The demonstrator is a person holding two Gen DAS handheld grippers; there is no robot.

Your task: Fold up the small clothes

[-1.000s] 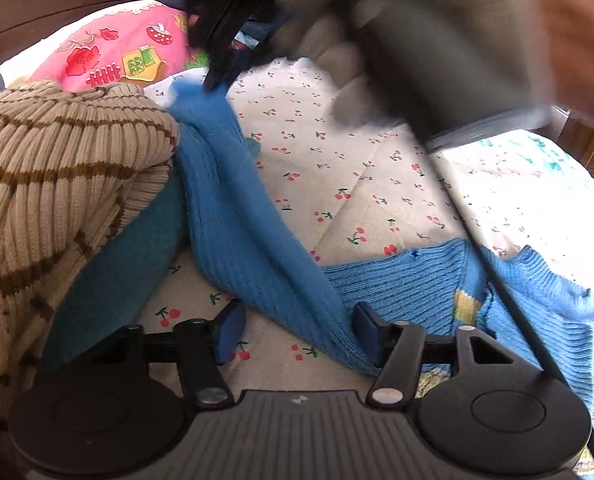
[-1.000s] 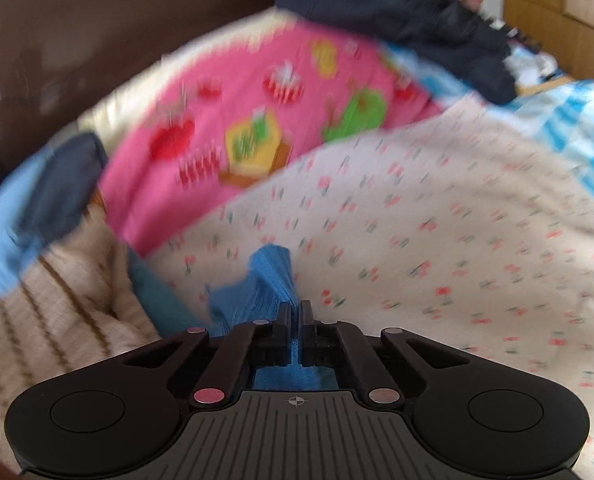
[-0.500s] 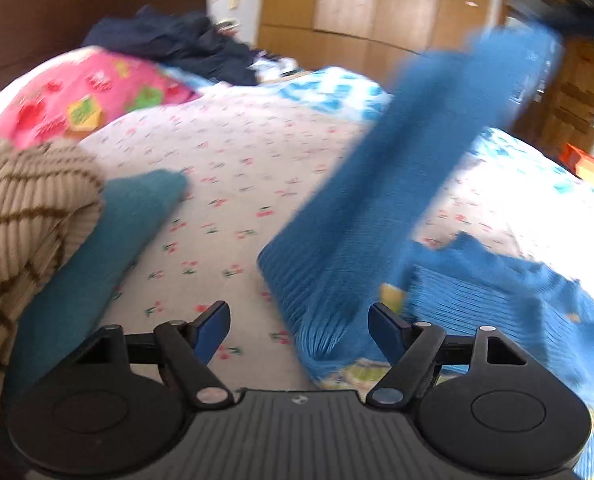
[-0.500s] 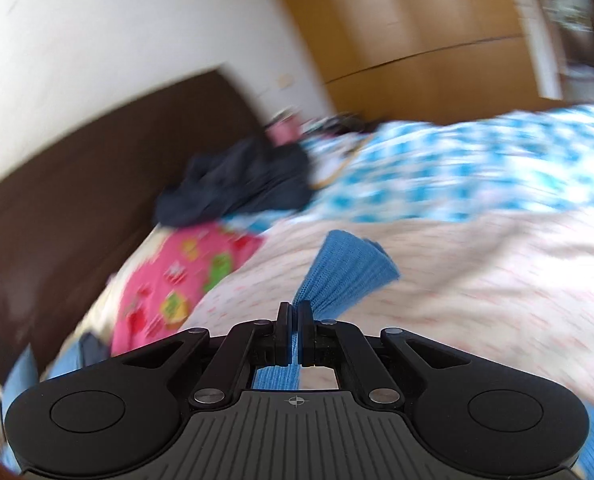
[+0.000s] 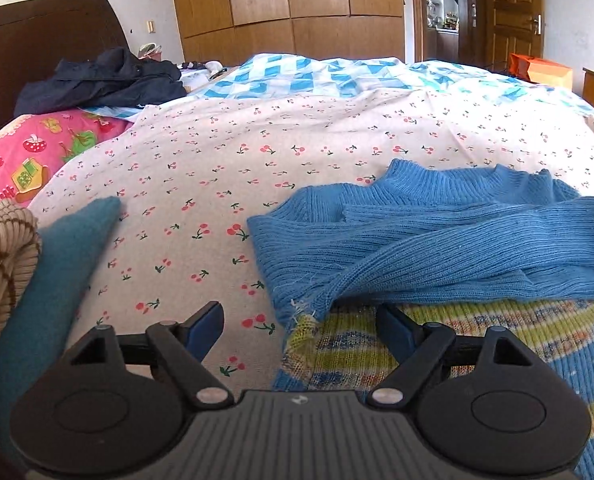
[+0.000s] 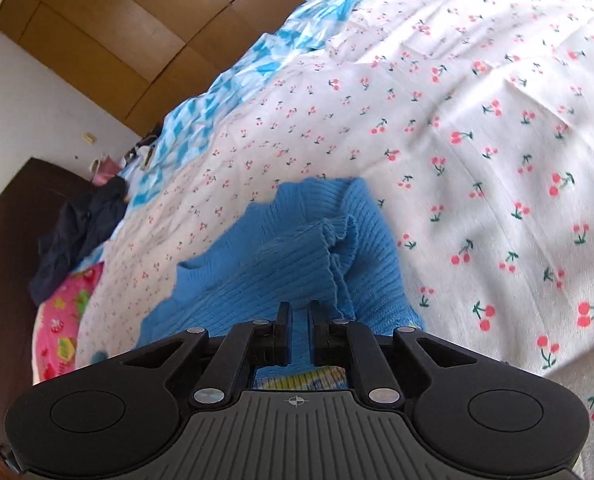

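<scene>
A blue knit sweater (image 5: 417,248) with a yellow-green patterned band lies flat on the cherry-print sheet (image 5: 257,152). One sleeve (image 5: 477,264) is folded across its chest. My left gripper (image 5: 299,320) hovers low over the sweater's left edge. Its jaws are opening wide, the folded corner lies between them, and the pads touch nothing. In the right wrist view the sweater (image 6: 225,280) is just ahead, with the sleeve cuff (image 6: 333,240) resting on it. My right gripper (image 6: 300,314) is opening. A narrow gap shows between its pads, with blue knit behind it.
A teal garment (image 5: 57,264) and a beige striped sweater (image 5: 1,260) lie at the left. A pink pillow (image 5: 25,156) and a dark jacket (image 5: 101,80) sit by the headboard. A blue checked quilt (image 5: 317,76) covers the far side, before wooden wardrobes (image 5: 297,8).
The right gripper swung the sleeve from the left over onto the sweater's chest, and its jaws have parted. The left gripper's jaws have spread wider and it has shifted along the sweater's edge.
</scene>
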